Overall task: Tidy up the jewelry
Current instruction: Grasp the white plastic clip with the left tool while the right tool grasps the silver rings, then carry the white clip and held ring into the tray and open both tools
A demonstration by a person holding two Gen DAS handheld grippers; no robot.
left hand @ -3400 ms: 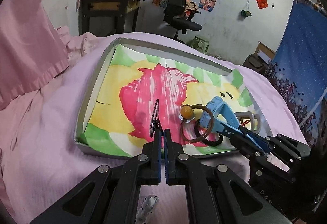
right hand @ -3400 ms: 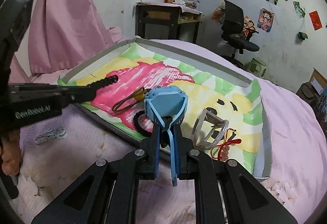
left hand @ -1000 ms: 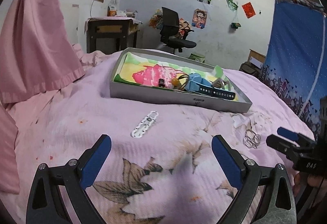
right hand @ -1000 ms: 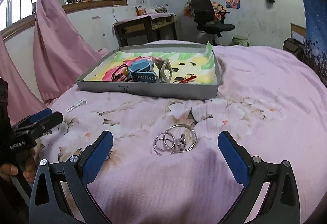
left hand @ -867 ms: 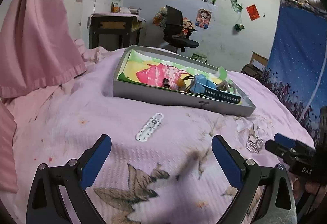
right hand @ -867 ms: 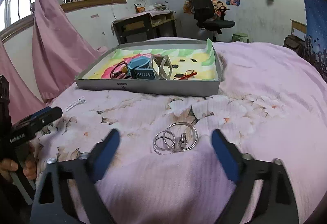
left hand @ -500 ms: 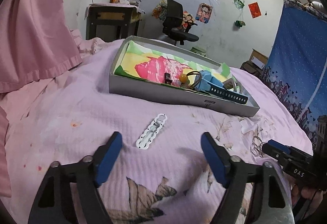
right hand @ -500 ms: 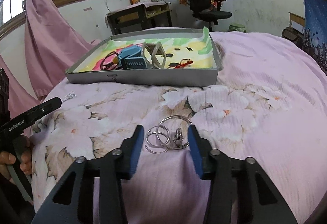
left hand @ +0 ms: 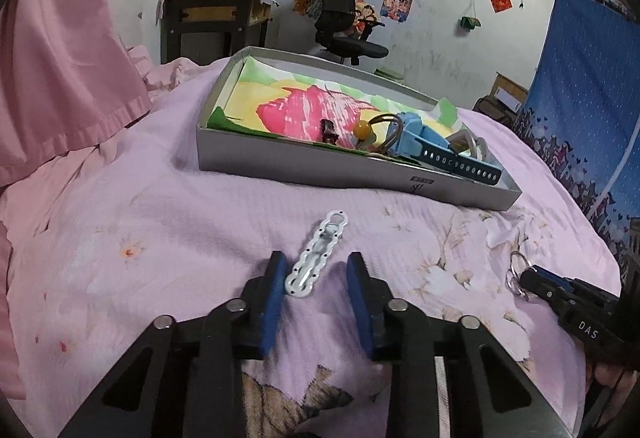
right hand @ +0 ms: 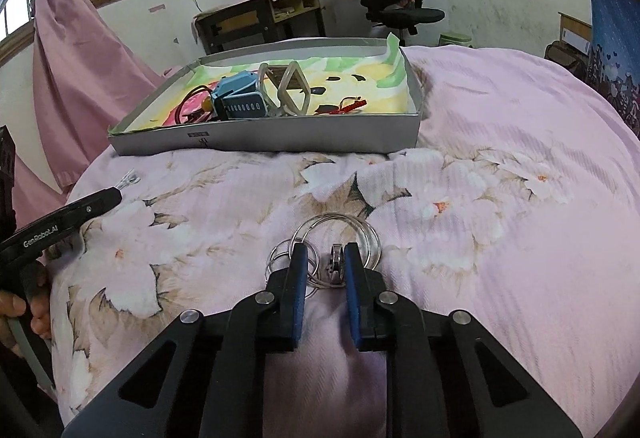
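A white metal bracelet (left hand: 318, 256) lies on the pink bedspread. My left gripper (left hand: 316, 270) is open, its fingers on either side of the bracelet's near end. A bunch of silver rings (right hand: 334, 238) lies on the bedspread; my right gripper (right hand: 323, 258) is open with its fingers around the near part of the bunch. The grey box (left hand: 340, 174) with a colourful paper lining holds a blue watch (left hand: 432, 142), a brown bangle, a bead and clear bangles. The box also shows in the right wrist view (right hand: 280, 136).
A pink curtain (left hand: 60, 58) hangs at the left. A desk (left hand: 216, 22) and an office chair (left hand: 344, 26) stand behind the bed. A blue cloth (left hand: 592, 98) hangs at the right. My right gripper's tip (left hand: 560, 294) shows in the left wrist view.
Both grippers have moved forward and down over the bedspread and narrowed from wide open. The left now straddles the white bracelet, the right straddles the silver rings.
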